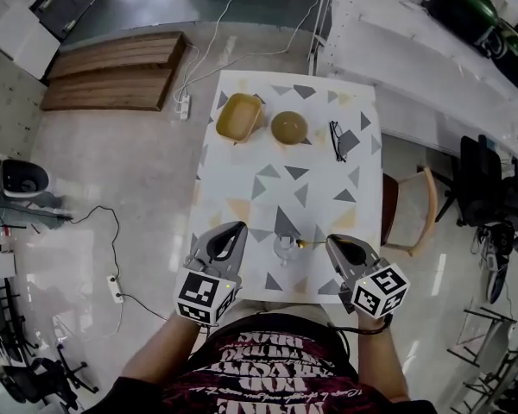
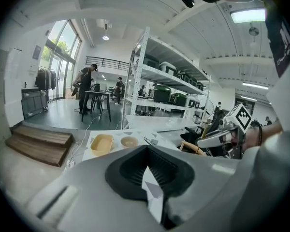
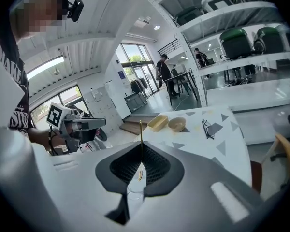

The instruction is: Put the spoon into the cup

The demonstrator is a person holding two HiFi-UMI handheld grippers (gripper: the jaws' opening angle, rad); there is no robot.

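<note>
A clear glass cup [image 1: 283, 248] stands near the table's front edge, between my two grippers. The thin gold spoon [image 1: 309, 243] runs from the tips of my right gripper [image 1: 331, 241] leftward to the cup's rim. In the right gripper view the spoon [image 3: 140, 134] sits in line between the jaws of my right gripper [image 3: 140, 146], which are shut on it. Its bowl end hangs over the cup [image 3: 128, 193], which shows through the slit below. My left gripper [image 1: 237, 228] hovers just left of the cup. In its own view the left gripper [image 2: 148, 149] is shut on nothing.
At the table's far end lie a yellow tray [image 1: 238, 116], a tan bowl [image 1: 289, 128] and a pair of glasses [image 1: 337, 138]. A wooden chair [image 1: 410, 214] stands by the table's right side. Cables and a power strip [image 1: 114, 287] lie on the floor to the left.
</note>
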